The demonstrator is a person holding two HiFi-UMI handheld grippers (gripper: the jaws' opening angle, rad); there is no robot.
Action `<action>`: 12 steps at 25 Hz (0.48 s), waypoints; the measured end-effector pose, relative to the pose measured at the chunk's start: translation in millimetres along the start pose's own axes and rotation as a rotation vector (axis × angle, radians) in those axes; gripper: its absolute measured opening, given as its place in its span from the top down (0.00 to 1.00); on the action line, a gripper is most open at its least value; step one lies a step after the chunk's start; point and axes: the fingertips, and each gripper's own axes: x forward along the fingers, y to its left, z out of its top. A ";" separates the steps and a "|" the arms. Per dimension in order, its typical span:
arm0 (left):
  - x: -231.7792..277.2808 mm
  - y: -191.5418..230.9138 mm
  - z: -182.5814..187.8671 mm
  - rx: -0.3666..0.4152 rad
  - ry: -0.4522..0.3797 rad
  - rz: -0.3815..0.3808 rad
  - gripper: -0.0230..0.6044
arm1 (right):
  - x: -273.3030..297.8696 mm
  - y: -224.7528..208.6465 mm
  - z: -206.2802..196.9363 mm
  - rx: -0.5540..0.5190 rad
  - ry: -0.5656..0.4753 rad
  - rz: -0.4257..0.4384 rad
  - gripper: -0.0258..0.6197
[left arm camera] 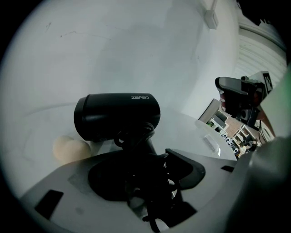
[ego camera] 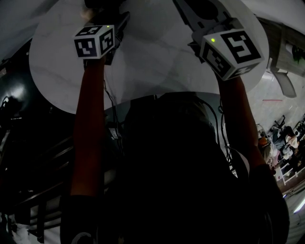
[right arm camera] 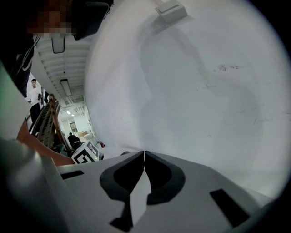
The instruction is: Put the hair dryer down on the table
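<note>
A black hair dryer [left arm camera: 117,116] stands with its barrel level and its handle pointing down between the jaws of my left gripper [left arm camera: 144,160], which is shut on the handle. Its black cord is bunched in coils round the handle. The dryer hangs low over the white round table [ego camera: 157,62]; whether it touches the top I cannot tell. My right gripper [right arm camera: 144,154] is shut with nothing in it, its tips meeting over the bare table top. In the head view both marker cubes, left [ego camera: 95,41] and right [ego camera: 231,47], hover over the table.
A cream rounded thing [left arm camera: 69,149] lies on the table just left of the dryer. A small white block [right arm camera: 170,11] sits at the table's far side. Beyond the table's right edge is a room with people and shelving [ego camera: 286,143].
</note>
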 end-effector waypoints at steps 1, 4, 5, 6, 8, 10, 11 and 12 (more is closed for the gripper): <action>-0.7 -0.9 0.5 0.008 0.000 0.001 0.59 | -1.0 0.7 1.4 0.001 -0.001 -0.001 0.95; -2.7 -4.6 3.5 0.021 -0.003 -0.006 0.58 | -4.3 0.3 4.5 -0.003 -0.004 -0.005 0.95; -3.0 -6.3 2.8 0.017 0.003 -0.012 0.58 | -5.9 0.6 5.0 -0.004 -0.006 -0.007 0.95; -3.7 -8.0 1.3 0.013 0.011 -0.018 0.57 | -7.6 1.7 5.6 -0.006 -0.007 -0.008 0.95; -7.6 -10.7 -1.5 0.013 0.023 -0.034 0.56 | -9.9 6.9 8.2 -0.009 -0.010 -0.009 0.95; -14.6 -11.5 -3.0 0.019 0.034 -0.058 0.51 | -9.8 15.8 12.8 -0.014 -0.014 -0.011 0.95; -18.2 -10.9 -3.1 0.023 0.040 -0.068 0.50 | -9.0 20.3 15.2 -0.017 -0.016 -0.012 0.94; -21.5 -10.2 -2.8 0.026 0.044 -0.075 0.49 | -8.2 24.3 17.2 -0.020 -0.018 -0.014 0.95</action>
